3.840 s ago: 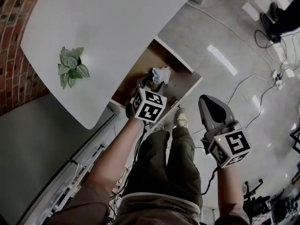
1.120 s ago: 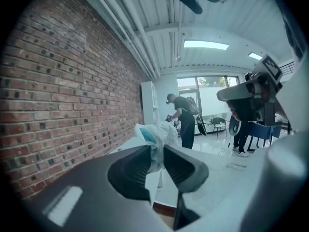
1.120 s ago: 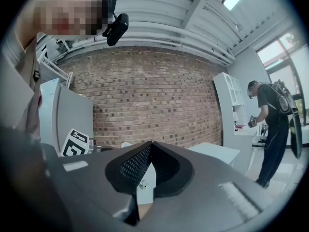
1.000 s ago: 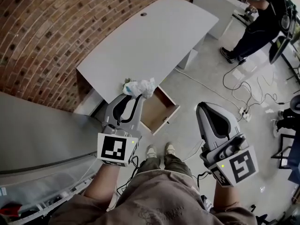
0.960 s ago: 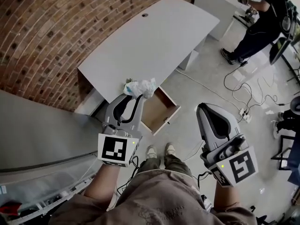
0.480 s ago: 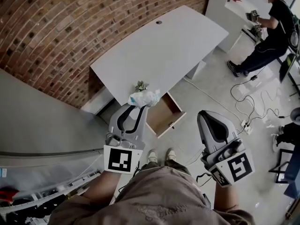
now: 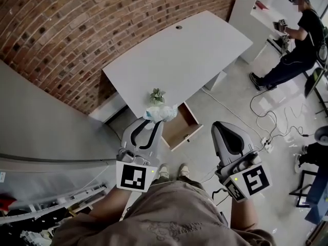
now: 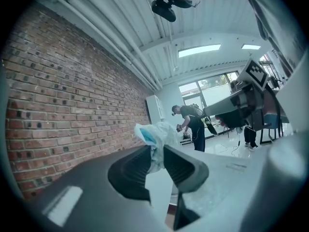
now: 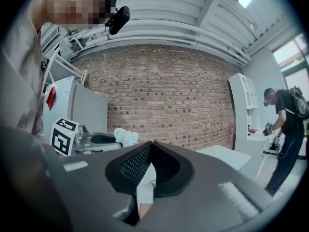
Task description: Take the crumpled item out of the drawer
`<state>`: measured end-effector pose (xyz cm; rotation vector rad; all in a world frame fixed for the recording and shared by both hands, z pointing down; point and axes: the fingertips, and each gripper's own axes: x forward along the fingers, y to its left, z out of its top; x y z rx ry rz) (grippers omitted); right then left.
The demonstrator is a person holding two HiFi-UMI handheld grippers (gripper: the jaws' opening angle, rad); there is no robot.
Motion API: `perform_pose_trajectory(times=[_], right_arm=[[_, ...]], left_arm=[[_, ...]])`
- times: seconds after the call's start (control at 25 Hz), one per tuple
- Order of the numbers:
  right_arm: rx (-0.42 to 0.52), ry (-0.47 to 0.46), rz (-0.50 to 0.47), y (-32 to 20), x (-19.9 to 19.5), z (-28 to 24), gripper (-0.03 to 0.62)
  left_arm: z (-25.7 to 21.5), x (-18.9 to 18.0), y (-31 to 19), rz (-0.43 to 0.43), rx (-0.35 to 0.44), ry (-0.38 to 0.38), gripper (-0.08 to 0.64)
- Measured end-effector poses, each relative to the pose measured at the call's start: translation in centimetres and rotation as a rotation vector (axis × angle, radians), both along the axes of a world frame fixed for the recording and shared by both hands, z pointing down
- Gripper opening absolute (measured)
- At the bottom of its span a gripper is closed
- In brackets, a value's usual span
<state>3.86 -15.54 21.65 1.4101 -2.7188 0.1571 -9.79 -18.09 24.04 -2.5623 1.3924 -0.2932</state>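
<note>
The crumpled item, a white wad with a bit of blue, is pinched in my left gripper, which is held up in the air in front of the white desk. In the left gripper view the wad sticks out above the shut jaws of that gripper. The wooden drawer stands pulled open under the desk's near edge, and it looks bare inside. My right gripper hovers to the right over the floor, its jaws together and holding nothing.
A small potted plant sits on the desk near its front edge. A brick wall runs behind. A person stands at a far table, upper right. Cables trail across the shiny floor.
The left gripper has lifted the wad out of the drawer and holds it well above it. The head view has pulled back, so the desk and drawer look smaller.
</note>
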Motion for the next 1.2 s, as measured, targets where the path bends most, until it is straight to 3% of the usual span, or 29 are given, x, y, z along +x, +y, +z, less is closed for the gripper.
perform_pose_trajectory(times=[1.2], right_arm=[[-0.026, 0.029, 0.005, 1.3, 0.0, 1.1, 0.026]], left_arm=[[-0.2, -0.6, 1.5, -0.009, -0.001, -0.018, 0.094]])
